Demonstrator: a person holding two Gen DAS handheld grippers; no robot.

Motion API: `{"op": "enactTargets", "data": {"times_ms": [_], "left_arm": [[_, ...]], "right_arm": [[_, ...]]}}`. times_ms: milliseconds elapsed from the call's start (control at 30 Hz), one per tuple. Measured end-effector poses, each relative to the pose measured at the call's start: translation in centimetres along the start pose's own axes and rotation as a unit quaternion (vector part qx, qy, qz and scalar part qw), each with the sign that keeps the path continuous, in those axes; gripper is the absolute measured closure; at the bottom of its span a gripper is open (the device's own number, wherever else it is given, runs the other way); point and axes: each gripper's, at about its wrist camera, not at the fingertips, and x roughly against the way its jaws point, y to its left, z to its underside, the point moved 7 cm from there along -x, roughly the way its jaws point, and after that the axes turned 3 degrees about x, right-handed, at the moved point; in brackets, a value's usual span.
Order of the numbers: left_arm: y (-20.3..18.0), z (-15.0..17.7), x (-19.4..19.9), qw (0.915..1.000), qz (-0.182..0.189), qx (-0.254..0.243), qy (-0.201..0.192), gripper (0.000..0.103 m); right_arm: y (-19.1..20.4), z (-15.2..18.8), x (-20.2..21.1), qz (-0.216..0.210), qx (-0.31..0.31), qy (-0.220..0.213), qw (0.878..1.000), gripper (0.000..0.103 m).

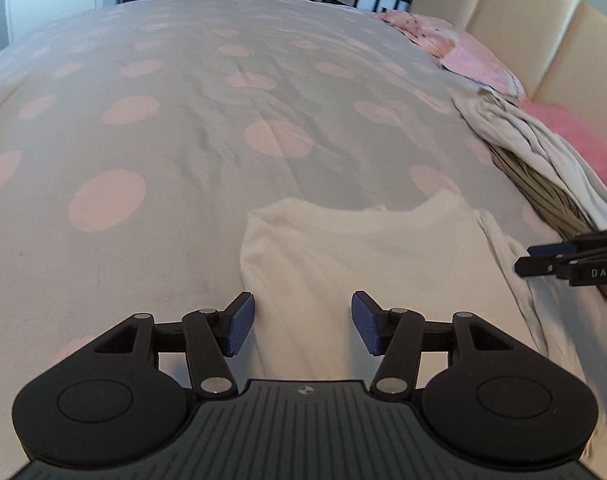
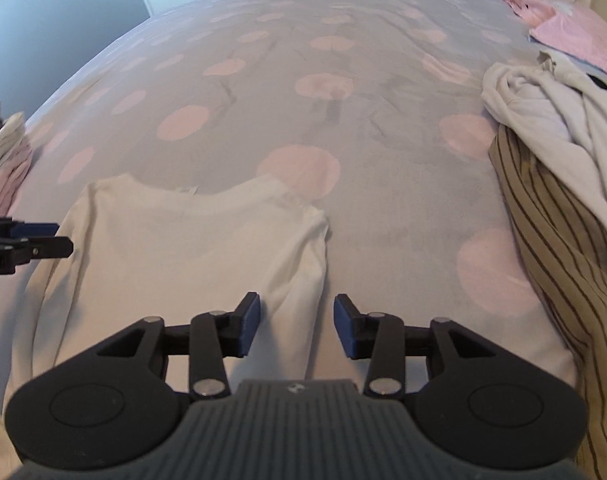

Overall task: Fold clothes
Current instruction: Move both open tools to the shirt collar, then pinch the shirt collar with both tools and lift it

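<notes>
White tee [image 1: 367,256] lies flat on the polka-dot bed [image 1: 183,120], soft cotton w/ curved neckline, just ahead of both claws, left claw [image 1: 302,324] and right claw [image 2: 296,326] each spread wide, pinching nothing, rumpled clothes pile [image 2: 543,128] off to the right.

Home bedroom: bed [image 1: 183,128], headboard [image 1: 543,40], pillows [image 1: 475,56].
</notes>
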Motion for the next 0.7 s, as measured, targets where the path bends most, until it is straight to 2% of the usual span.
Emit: {"op": "enactTargets", "data": {"times_ms": [100, 233, 300, 333, 400, 433, 467, 567, 700], "left_arm": [[1.1, -0.6, -1.5, 0.9999, -0.003, 0.011, 0.005, 0.052], [1.7, -1.5, -2.9, 1.0, 0.005, -0.005, -0.005, 0.058], [1.7, -2.0, -3.3, 0.9999, 0.002, -0.01, -0.012, 0.07], [1.6, -2.3, -3.4, 0.9998, 0.008, -0.01, -0.018, 0.074], [1.3, -2.8, -3.4, 0.9991, 0.029, -0.008, -0.029, 0.089], [1.2, -3.0, -3.4, 0.9986, 0.04, -0.012, -0.033, 0.092], [1.0, -3.1, -3.3, 0.9982, 0.045, -0.017, -0.037, 0.093], [0.9, -3.4, -2.8, 0.9975, 0.054, -0.019, -0.042, 0.095], [0.3, -3.5, 0.7, 0.995, 0.071, -0.019, -0.067, 0.096]], "right_arm": [[-0.3, -1.0, -1.6, -0.006, -0.006, 0.003, 1.0, 0.058], [-0.2, -2.3, -3.4, -0.008, 0.015, -0.003, 1.0, 0.058], [-0.2, -3.0, -4.0, -0.013, 0.015, -0.007, 1.0, 0.06], [-0.2, -3.3, -4.3, -0.016, 0.013, -0.009, 1.0, 0.063], [-0.2, -4.0, -4.9, -0.022, 0.01, -0.012, 1.0, 0.067], [-0.2, -4.3, -5.0, -0.024, 0.011, -0.013, 1.0, 0.074], [-0.1, -4.5, -5.0, -0.025, 0.015, -0.013, 0.999, 0.084], [0.2, -4.9, -4.7, -0.026, 0.021, -0.016, 0.999, 0.09], [0.4, -5.5, -2.5, -0.038, 0.025, -0.038, 0.998, 0.091]]}}
